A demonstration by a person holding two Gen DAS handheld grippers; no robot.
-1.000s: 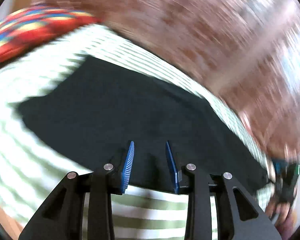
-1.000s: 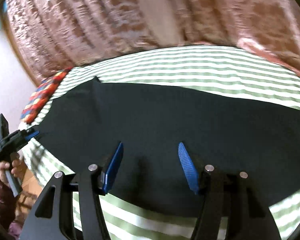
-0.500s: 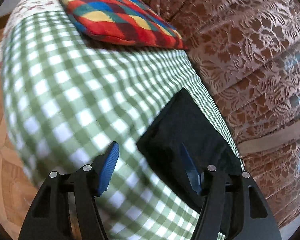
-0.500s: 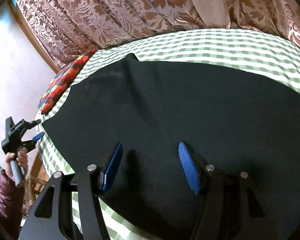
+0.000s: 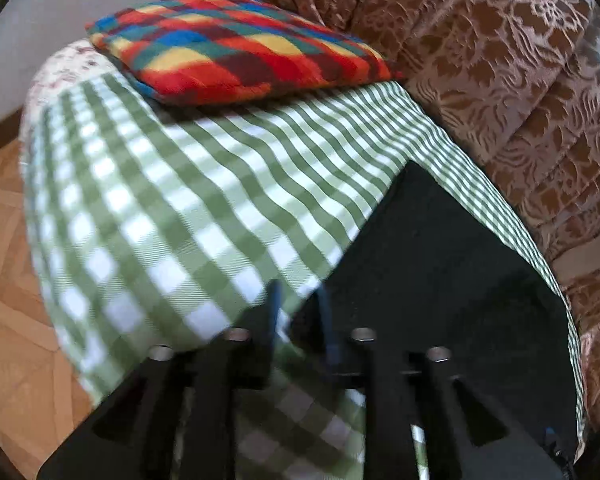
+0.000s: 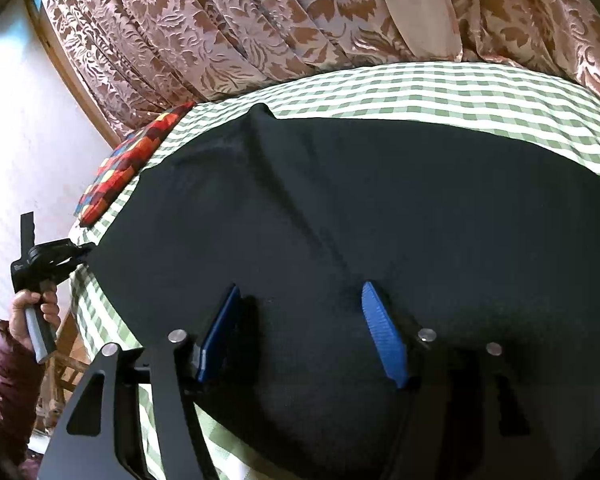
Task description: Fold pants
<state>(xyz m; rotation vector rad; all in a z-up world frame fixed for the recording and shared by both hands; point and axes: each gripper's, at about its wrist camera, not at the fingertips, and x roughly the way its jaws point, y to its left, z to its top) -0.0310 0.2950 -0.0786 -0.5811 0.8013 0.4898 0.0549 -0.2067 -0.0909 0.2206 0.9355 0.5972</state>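
While the black pants (image 6: 340, 232) lie spread flat across the green checked cloth (image 5: 172, 208), we note the left gripper (image 5: 298, 312) at their left corner, jaws closing, the hem edge between the blurred fingers; whether they pinch it we cannot tell. Far left sits a plaid cushion (image 5: 236, 46). Rightward, the right gripper (image 6: 300, 328) is opening over mid-pants, gripping nothing.

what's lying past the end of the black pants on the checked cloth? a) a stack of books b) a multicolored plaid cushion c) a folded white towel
b: the multicolored plaid cushion rests on the green checked cloth beyond the end of the black pants, near the brown floral curtain.
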